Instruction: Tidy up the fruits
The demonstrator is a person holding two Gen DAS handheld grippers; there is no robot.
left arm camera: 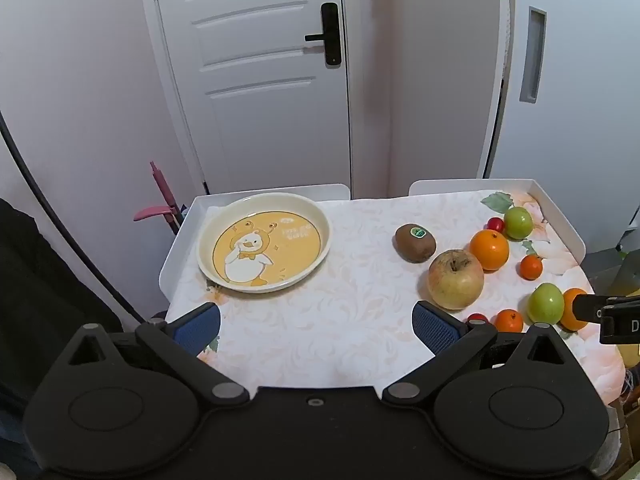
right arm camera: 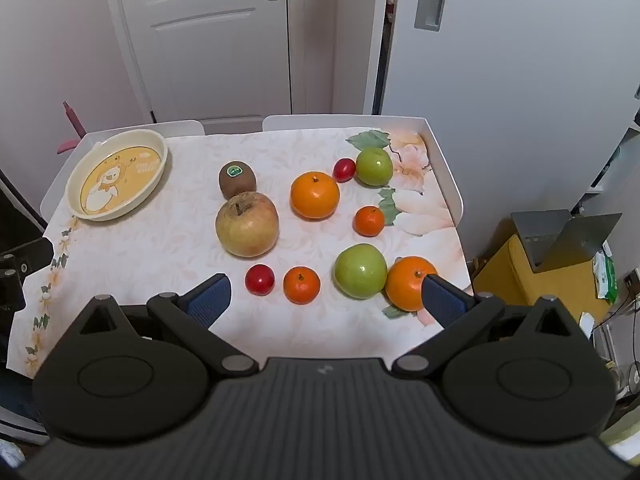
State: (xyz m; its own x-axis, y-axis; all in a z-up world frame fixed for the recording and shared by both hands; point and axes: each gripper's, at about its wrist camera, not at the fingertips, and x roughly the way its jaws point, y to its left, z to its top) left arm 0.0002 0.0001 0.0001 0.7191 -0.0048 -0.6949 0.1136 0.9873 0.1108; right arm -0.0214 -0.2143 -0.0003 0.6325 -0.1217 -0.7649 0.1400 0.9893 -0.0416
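A cream plate with a duck picture (left arm camera: pixel 264 208) (right arm camera: pixel 158 160) sits at the table's far left, with nothing on it. Loose fruit lies to the right: a kiwi (right arm camera: pixel 237 179), a large yellow-red apple (right arm camera: pixel 247 225), a big orange (right arm camera: pixel 315 195), two green apples (right arm camera: pixel 360 271) (right arm camera: pixel 374 166), small mandarins (right arm camera: pixel 301 285) (right arm camera: pixel 369 221), red cherry tomatoes (right arm camera: pixel 260 279) (right arm camera: pixel 344 169) and an orange (right arm camera: pixel 406 282) by the right edge. My left gripper (left arm camera: pixel 316 322) is open and empty over the table's near middle. My right gripper (right arm camera: pixel 326 298) is open and empty, above the nearest fruit.
The table (left arm camera: pixel 340 320) has a floral cloth and raised white edges (right arm camera: pixel 444 172). A white door (left arm camera: pixel 256 80) and cabinet stand behind. A yellow box (right arm camera: pixel 540 276) sits on the floor to the right. The right gripper's body shows in the left wrist view (left arm camera: pixel 616 316).
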